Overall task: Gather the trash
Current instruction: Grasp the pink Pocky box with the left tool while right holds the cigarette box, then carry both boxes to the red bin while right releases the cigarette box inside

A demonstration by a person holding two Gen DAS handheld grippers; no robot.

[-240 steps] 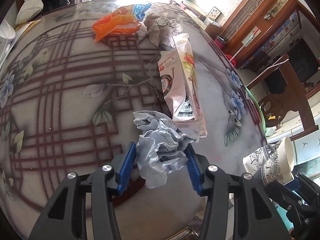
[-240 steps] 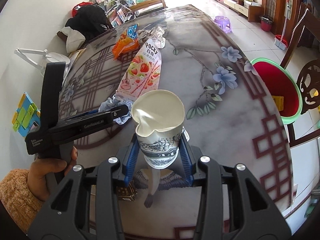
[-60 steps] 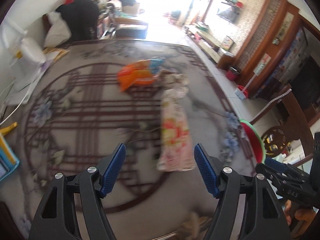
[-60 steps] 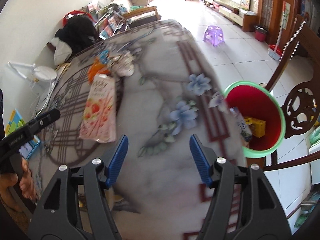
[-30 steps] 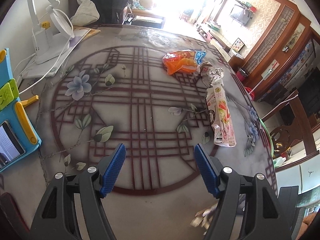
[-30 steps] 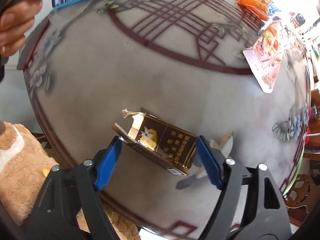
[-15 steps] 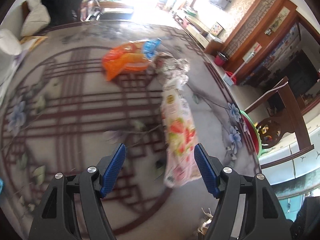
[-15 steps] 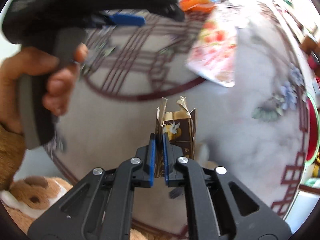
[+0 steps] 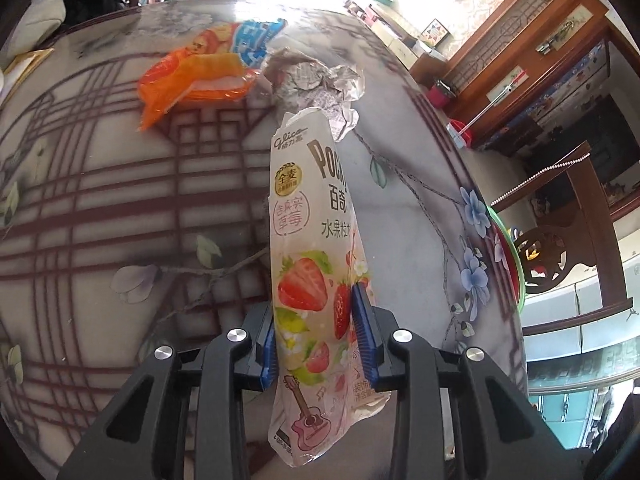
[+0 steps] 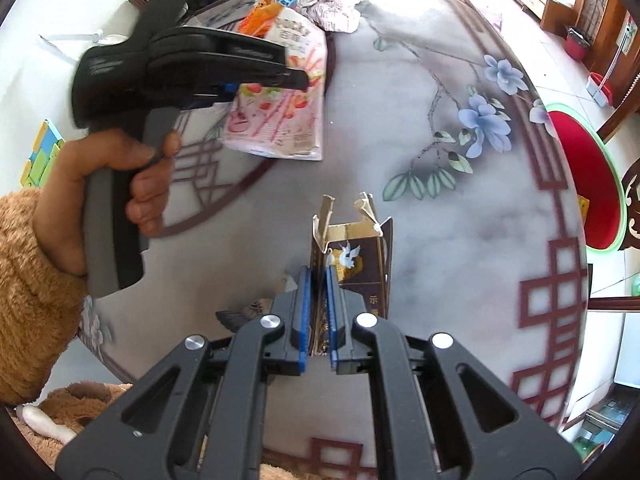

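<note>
— How is the Pocky wrapper (image 9: 316, 264) handling?

— Limp and slippery; my left gripper (image 9: 320, 332) is closing on its lower half above the table (image 9: 100, 208). My right gripper (image 10: 318, 322) is pinching the flattened carton (image 10: 352, 264).

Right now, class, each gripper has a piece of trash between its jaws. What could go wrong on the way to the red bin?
1. The left gripper has its jaws closing on the Pocky bag near one end; the long limp bag could sag or slip free.
2. The right gripper pinches only a thin torn wall of the brown carton, which might tear or twist out.
3. The red bin sits beyond the table edge, so a drop could miss.
</note>
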